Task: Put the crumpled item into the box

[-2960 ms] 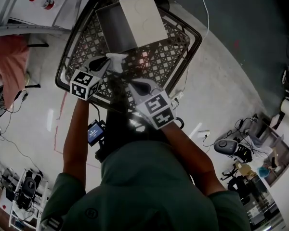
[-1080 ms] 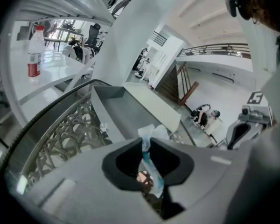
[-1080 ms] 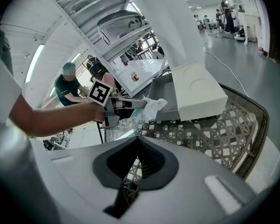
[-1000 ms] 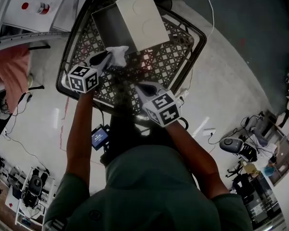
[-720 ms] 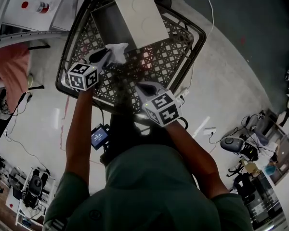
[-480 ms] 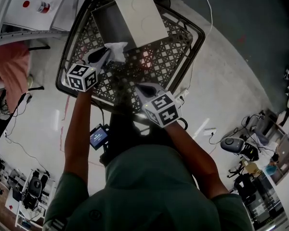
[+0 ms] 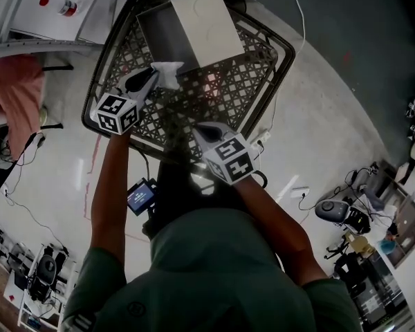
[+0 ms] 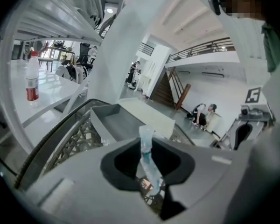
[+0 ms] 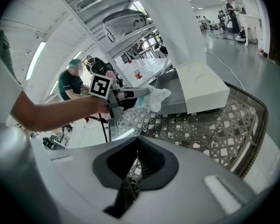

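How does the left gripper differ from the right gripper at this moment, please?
The left gripper pinches the crumpled item, its jaws having just been opening; the right gripper is shut on nothing. The left gripper reaches the open box's near edge; the right gripper hangs back by the mesh table's near rim. Both hover above that table.

**Dark green top, short sleeves**

The person wears a dark green short-sleeved top [image 7: 214, 275] that fills the lower middle of the head view. The forearms are bare below the sleeve hems. A small round emblem [image 7: 131, 307] sits on the fabric at lower left, its design too small to read. A pale patch [image 7: 75, 320], perhaps a sleeve badge, shows at the bottom-left edge. The left gripper view shows the same green sleeve [image 8: 274, 45] at its right edge.
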Action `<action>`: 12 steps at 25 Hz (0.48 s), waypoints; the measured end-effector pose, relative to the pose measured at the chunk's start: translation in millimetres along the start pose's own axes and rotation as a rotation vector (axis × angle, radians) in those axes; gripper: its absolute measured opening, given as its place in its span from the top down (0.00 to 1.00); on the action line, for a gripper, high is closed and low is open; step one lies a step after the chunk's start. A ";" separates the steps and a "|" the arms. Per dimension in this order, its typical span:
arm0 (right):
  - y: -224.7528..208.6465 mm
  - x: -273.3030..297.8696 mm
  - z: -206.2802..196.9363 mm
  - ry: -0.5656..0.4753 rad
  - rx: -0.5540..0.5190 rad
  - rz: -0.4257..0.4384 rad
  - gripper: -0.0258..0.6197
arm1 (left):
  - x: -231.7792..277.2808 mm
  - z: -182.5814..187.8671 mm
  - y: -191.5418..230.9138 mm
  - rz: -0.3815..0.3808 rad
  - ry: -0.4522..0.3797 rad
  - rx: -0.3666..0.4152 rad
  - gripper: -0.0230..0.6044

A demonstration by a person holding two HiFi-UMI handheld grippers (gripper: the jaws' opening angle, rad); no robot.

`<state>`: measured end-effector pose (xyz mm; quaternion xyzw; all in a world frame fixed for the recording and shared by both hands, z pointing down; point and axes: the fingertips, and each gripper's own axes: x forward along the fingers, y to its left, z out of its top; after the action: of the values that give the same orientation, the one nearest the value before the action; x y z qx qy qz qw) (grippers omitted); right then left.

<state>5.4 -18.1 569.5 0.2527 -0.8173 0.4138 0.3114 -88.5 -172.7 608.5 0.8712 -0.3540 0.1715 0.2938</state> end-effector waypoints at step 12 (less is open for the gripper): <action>1.5 5.2 -4.5 0.017 -0.004 0.003 0.95 | 0.7 7.5 4.7 0.001 -0.037 -0.020 0.86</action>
<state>2.3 -14.4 574.5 0.2472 -0.8158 0.4149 0.3180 -90.6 -180.5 605.0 0.8709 -0.3617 0.1519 0.2960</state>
